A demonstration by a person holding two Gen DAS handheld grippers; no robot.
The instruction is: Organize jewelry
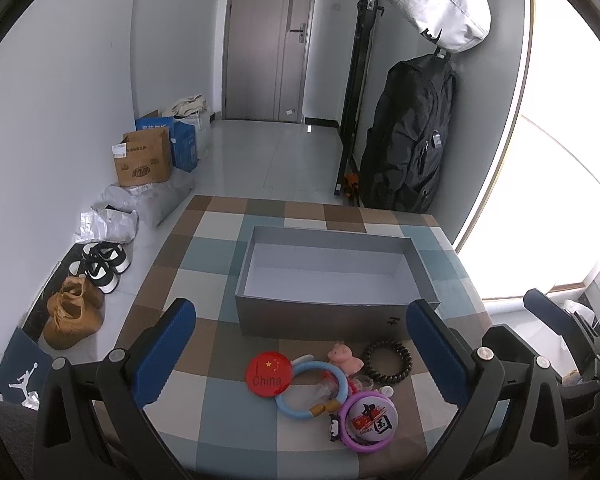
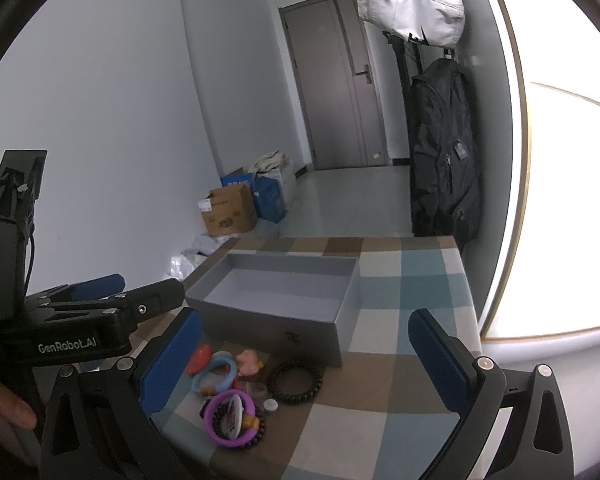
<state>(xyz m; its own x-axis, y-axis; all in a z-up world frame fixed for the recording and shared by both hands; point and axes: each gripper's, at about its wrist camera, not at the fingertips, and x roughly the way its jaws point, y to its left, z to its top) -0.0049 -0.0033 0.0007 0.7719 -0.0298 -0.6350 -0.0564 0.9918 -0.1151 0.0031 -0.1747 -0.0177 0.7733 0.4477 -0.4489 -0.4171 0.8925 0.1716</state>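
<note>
An open grey box [image 1: 332, 280] stands empty on the checked tablecloth [image 1: 204, 248]; it also shows in the right wrist view [image 2: 276, 300]. In front of it lies a pile of trinkets: a red "China" badge [image 1: 268, 374], a blue ring bracelet [image 1: 312, 390], a pink pig figure [image 1: 344, 357], a dark bead bracelet [image 1: 388, 362] and a purple-rimmed badge [image 1: 370, 420]. The bead bracelet [image 2: 295, 382] and purple-rimmed badge [image 2: 230, 418] show in the right wrist view too. My left gripper [image 1: 300, 352] is open above the pile. My right gripper [image 2: 304, 364] is open, near the bead bracelet.
Shoes [image 1: 74, 312], plastic bags and cardboard boxes [image 1: 142, 158] lie on the floor left of the table. A black backpack [image 1: 412, 136] and a white bag [image 1: 440, 4] hang at the right wall. A door [image 1: 272, 40] is at the far end.
</note>
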